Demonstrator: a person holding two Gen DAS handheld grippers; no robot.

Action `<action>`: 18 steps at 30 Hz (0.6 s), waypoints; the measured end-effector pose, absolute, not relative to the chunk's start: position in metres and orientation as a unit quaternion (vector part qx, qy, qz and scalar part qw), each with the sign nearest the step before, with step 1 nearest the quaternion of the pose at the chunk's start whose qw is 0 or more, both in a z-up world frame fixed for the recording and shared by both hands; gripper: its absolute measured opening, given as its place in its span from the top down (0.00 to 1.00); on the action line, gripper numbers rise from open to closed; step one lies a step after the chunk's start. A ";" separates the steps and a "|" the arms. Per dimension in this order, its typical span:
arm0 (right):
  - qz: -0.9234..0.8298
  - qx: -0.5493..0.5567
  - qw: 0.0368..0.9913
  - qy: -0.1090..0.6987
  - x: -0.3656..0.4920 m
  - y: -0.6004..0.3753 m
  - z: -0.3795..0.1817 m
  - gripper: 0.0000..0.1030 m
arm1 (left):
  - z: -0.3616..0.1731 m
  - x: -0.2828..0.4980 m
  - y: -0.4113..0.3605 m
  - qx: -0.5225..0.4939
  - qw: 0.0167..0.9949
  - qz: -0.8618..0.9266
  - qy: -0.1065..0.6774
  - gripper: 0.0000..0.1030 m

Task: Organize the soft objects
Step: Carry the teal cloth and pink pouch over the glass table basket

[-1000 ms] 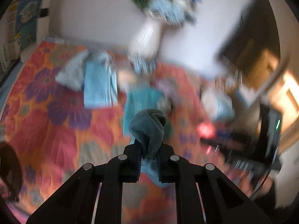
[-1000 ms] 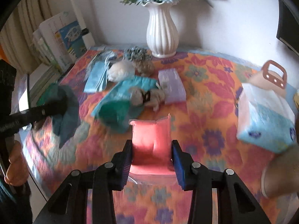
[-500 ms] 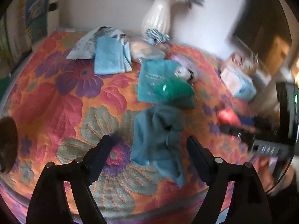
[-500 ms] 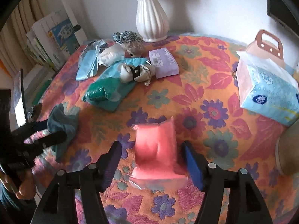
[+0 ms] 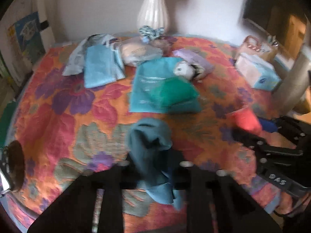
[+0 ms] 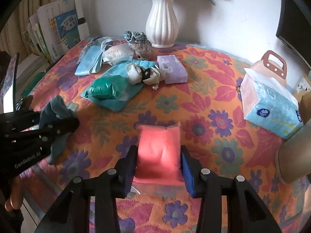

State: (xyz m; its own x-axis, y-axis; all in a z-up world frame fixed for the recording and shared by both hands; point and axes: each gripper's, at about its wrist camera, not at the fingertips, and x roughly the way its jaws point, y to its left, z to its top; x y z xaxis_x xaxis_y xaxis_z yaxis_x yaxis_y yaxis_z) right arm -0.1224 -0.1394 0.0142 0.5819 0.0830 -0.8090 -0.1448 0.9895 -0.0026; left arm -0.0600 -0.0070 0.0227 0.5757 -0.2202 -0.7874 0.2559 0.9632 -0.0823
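Note:
My left gripper (image 5: 153, 167) is shut on a teal cloth (image 5: 149, 141) near the front left of the flowered table; it also shows in the right wrist view (image 6: 56, 110), held by the left gripper (image 6: 64, 124). My right gripper (image 6: 158, 165) is shut on a pink soft pack (image 6: 158, 151) at the table's front middle; the pack also shows in the left wrist view (image 5: 246, 120). Further back lie a green bundle on a teal bag (image 6: 105, 89), blue masks (image 6: 89, 64), rolled socks (image 6: 141, 73) and a purple pack (image 6: 172, 69).
A white vase with flowers (image 6: 162, 25) stands at the back by the wall. A blue tissue pack (image 6: 270, 101) and a handled box (image 6: 272, 64) sit at the right. Books (image 6: 56, 33) stand at the left. A cardboard tube (image 6: 295, 155) is at the right edge.
Half a second ago both grippers were open, with the teal cloth and pink pack lying on the table. Now each has closed on its object again.

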 end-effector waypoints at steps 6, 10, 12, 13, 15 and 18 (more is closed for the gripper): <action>0.054 0.011 0.894 0.444 -0.140 -0.162 0.034 0.61 | 0.042 -0.077 -0.027 0.015 0.890 -0.180 0.419 0.88; 0.032 0.034 0.900 0.433 -0.158 -0.187 0.052 0.61 | 0.055 -0.083 -0.049 0.000 0.882 -0.232 0.410 0.88; 0.021 0.048 0.903 0.427 -0.168 -0.202 0.061 0.61 | 0.061 -0.085 -0.064 -0.007 0.878 -0.258 0.403 0.88; 0.016 0.056 0.904 0.424 -0.173 -0.209 0.065 0.61 | 0.064 -0.085 -0.071 -0.011 0.875 -0.271 0.402 0.88; 0.006 0.071 0.904 0.422 -0.183 -0.226 0.071 0.61 | 0.069 -0.087 -0.085 -0.015 0.869 -0.297 0.396 0.88; -0.008 0.090 0.902 0.423 -0.197 -0.251 0.076 0.61 | 0.077 -0.090 -0.110 -0.014 0.858 -0.336 0.389 0.88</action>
